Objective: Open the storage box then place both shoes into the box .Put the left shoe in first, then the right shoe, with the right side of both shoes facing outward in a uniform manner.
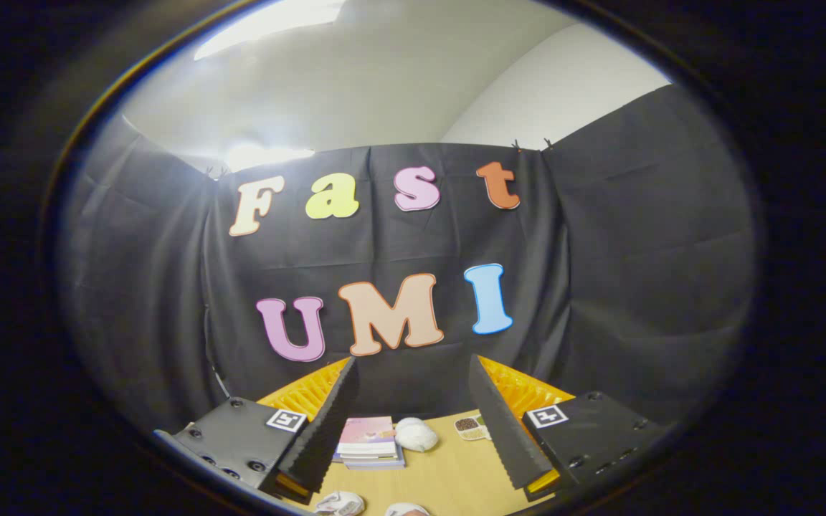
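The claw (413, 401) is hanging above a wooden table (456, 476), its 2 fingers spread wide apart and gripping nothing. The gap between them is showing the tabletop and the booth's black cloth wall beyond.

Going from left to right: close below the left finger, at the near side of the table, 1 shoe (340, 503) is lying, white with darker markings and partly cut off. Just to its right, also between the fingers and near, a 2nd shoe (406, 509) is peeking in, only its top showing, so which is the left one I cannot tell. Farther ahead, just beside the left finger, 1 stack of books (368, 443) is resting flat, with a pink cover on top. Touching or just right of the stack, 1 white rounded object (415, 434) is sitting. Right again, against the right finger, 1 small tray with dark contents (470, 426) is lying, partly hidden by that finger.
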The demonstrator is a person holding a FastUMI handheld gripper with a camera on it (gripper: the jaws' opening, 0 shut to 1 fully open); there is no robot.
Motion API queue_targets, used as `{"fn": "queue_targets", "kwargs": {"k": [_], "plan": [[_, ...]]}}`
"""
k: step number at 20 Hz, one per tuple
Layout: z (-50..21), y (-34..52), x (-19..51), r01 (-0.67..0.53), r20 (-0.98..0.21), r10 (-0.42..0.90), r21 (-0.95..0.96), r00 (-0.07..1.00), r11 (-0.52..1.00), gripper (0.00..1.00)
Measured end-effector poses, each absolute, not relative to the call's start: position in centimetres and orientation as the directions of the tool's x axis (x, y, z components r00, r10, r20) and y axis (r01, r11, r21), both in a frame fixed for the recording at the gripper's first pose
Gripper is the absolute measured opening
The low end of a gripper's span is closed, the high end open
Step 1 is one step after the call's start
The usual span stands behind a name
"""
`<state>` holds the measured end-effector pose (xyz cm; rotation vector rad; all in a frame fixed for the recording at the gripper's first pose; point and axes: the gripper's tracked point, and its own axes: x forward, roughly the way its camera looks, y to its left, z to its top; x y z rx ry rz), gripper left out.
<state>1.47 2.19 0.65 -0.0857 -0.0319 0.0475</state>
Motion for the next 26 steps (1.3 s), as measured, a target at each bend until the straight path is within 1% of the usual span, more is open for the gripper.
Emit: {"fn": "queue_targets", "kwargs": {"k": [8, 16, 21, 26], "plan": [[0.1, 2.8, 1.2, -0.060, 0.007, 0.061, -0.089, 0.998, 0.994, 0.95], [-2.1, 4.5, 1.5, -0.072, -0.035, 0.071, -0.031, 0.997, 0.997, 0.95], [-5.4, 8.7, 1.2, -0.130, -0.083, 0.130, -0.003, 0.988, 0.991, 0.95], [-10.5, 14.2, 0.9, -0.215, -0.168, 0.217, 0.033, 0.961, 0.976, 0.95]]}}
